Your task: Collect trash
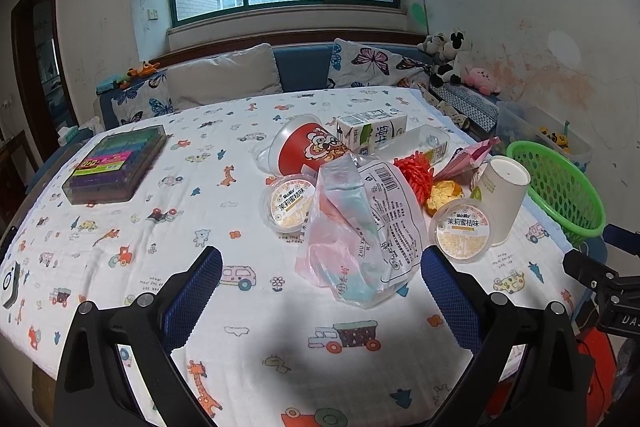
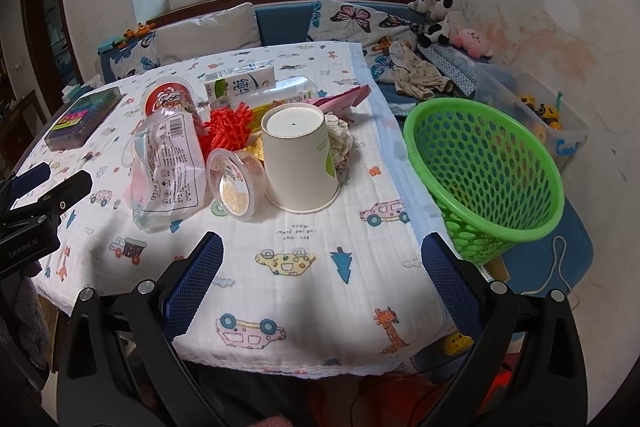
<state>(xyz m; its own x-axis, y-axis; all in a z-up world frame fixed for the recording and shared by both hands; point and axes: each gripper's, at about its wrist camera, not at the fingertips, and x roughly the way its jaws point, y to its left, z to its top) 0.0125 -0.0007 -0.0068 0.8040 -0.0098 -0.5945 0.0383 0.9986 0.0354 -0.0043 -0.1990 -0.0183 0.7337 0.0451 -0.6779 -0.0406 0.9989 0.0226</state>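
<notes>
A heap of trash lies on the cartoon-print tablecloth: a crumpled plastic bag, two clear pudding cups, an upturned white paper cup, a red bowl, a milk carton, a red mesh, a clear bottle and pink wrappers. My left gripper stands open just short of the plastic bag. The right gripper is open above the table's near edge, in front of the paper cup. A green basket tilts at the table's right edge.
A case of coloured markers lies at the far left of the table. Behind the table are a sofa with butterfly cushions and plush toys. A clear storage bin with toys stands on the right beyond the basket.
</notes>
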